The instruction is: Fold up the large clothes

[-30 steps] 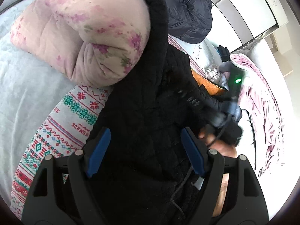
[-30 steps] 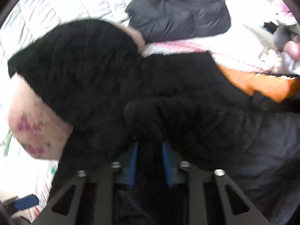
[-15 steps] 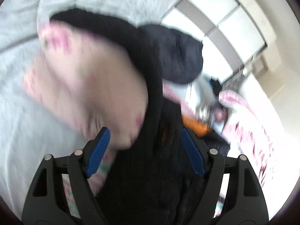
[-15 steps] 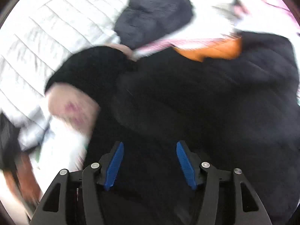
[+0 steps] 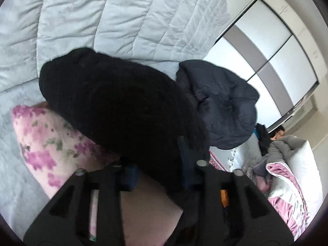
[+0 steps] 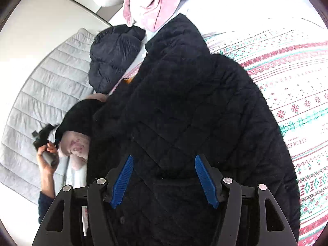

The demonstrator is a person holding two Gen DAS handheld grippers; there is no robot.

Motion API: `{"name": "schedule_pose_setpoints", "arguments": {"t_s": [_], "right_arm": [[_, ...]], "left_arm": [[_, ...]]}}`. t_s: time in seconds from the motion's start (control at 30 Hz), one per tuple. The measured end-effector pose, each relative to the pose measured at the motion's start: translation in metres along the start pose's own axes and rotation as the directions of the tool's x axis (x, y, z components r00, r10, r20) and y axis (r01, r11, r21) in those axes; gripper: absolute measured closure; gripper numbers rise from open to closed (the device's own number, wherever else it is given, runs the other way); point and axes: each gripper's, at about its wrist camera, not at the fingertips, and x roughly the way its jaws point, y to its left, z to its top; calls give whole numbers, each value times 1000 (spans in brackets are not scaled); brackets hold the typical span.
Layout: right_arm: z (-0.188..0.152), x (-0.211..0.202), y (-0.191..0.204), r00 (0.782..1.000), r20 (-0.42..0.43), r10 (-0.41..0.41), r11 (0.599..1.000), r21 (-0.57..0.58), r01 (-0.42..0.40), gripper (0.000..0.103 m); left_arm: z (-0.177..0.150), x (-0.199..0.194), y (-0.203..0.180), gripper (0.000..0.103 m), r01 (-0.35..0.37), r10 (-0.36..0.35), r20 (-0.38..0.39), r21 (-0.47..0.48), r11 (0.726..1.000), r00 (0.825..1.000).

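Note:
A large black quilted coat (image 6: 194, 112) lies spread on the bed. Part of it (image 5: 123, 106) drapes over a pink floral pillow (image 5: 51, 143). My left gripper (image 5: 157, 164) sits at that draped part; black fabric lies between its blue pads, which stand narrowed around it. In the right wrist view the left gripper (image 6: 44, 135) shows small at the coat's far end by the pillow. My right gripper (image 6: 164, 180) is open, its blue pads wide apart just above the coat's near part, holding nothing.
A dark navy puffer jacket (image 5: 221, 102) lies beyond the coat on the grey quilted bedspread (image 5: 123, 20). A patterned knit blanket (image 6: 287, 82) lies under the coat. A pink and white duvet (image 5: 287, 184) is heaped at right. Wardrobe doors (image 5: 276, 41) stand behind.
My right gripper let go of the coat, opened and pulled back. My left gripper moved up to the coat part on the pillow and its pads narrowed around the fabric.

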Motion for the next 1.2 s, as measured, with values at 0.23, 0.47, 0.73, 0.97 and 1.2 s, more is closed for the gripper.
{"name": "schedule_pose_setpoints", "arguments": {"t_s": [0.23, 0.47, 0.73, 0.97, 1.2], "right_arm": [[0, -19, 1, 997, 25, 69, 998, -6, -69, 39], [-3, -14, 9, 994, 21, 108, 994, 4, -109, 39], [3, -17, -12, 998, 35, 45, 998, 44, -46, 39], [3, -20, -12, 999, 28, 24, 999, 34, -25, 39], [6, -20, -23, 1000, 22, -11, 998, 59, 10, 39]], "left_arm": [[-10, -34, -61, 87, 15, -26, 150, 79, 997, 988], [-108, -62, -186, 88, 26, -172, 195, 587, 809, 966], [-339, -35, -230, 81, 365, -40, -364, 915, 170, 931], [-326, -57, -212, 47, 418, -92, -409, 899, 132, 908], [-277, -30, -167, 44, 317, -17, -344, 844, 433, 939]]}}
